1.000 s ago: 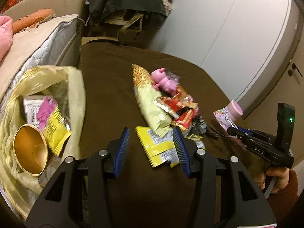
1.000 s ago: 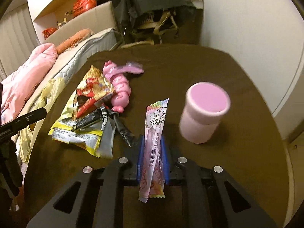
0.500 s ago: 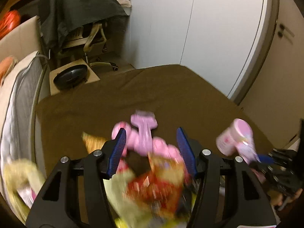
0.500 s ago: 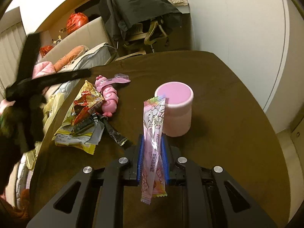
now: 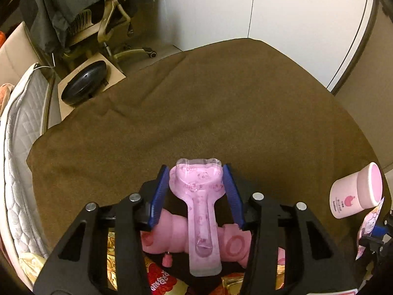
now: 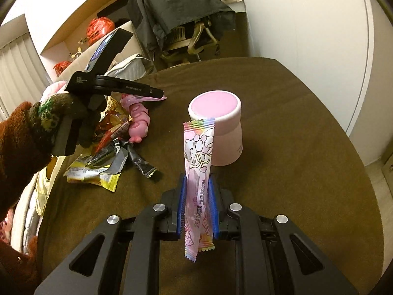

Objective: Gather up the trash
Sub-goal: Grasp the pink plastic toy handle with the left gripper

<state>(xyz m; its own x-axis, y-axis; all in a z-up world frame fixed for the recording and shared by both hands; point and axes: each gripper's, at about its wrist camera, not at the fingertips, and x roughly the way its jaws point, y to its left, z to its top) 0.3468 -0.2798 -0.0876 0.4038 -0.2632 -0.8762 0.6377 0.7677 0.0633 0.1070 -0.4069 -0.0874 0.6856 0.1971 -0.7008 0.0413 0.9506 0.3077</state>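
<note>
- Left tool (image 5: pixel 196 191) is hovering right over the pink spoon-shaped pack (image 5: pixel 200 211), with the pack's wide heart-shaped end sitting between the two blue pads. The jaws have just been closing in, but I can still see a sliver of gap on each side, so I'd call it open around the pack, not clamped.
- That pack lies across a pink pig toy (image 5: pixel 172 236), on top of the wrapper pile (image 6: pixel 98 157).
- Right tool (image 6: pixel 197 209) is closed on a long pink candy wrapper (image 6: pixel 199 162) with a cartoon print, which sticks out past the pads at both ends.
- Pink cup (image 6: pixel 217 127) stands upside down on the brown worktop (image 6: pixel 282 147), just behind the held wrapper. Everything else is easiest to place from that cup.
- The wrapper pile, with red, gold, yellow and black bits, is on the cup's left in the right wrist view, and the pig toy is between the pile and the cup.
- A fuzzy brown sleeve (image 6: pixel 17 142) holds the left tool, further left of the cup than the pile.
</note>
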